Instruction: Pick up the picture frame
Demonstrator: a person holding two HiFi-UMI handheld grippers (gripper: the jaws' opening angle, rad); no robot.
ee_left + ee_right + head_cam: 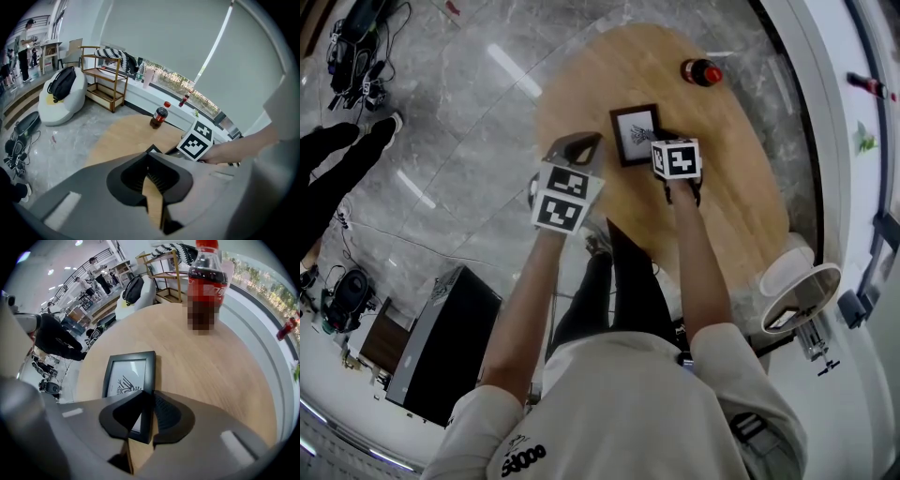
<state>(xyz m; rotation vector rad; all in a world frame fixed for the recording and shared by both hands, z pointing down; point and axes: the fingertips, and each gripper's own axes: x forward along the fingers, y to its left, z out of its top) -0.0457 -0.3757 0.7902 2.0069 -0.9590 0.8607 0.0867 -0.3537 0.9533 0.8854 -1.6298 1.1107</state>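
1. Overhead, from the head view, the frame (635,134) lies flat on the round wooden worktop (609,75), print side up. The right gripper (662,139) points steeply down at the frame's right edge. The left gripper (586,142) hangs just left of the frame, not touching it. A bottle (701,72) stands well beyond the frame.

2. Next, in the left gripper view, the jaws meet at their tips with nothing between them; only bare worktop shows through the narrow slit below. A dark corner of the frame peeks just past the jaws, and the right gripper's marker cube (199,140) sits beyond it to the right. The bottle stands farther off.

3. Last, in the right gripper view, the jaws are clamped on the frame's right rail near its lower corner, one pad over the print side and the other against the outer edge. The rest of the frame stretches away from the jaws, flat on the wood, and the bottle stands far behind it.
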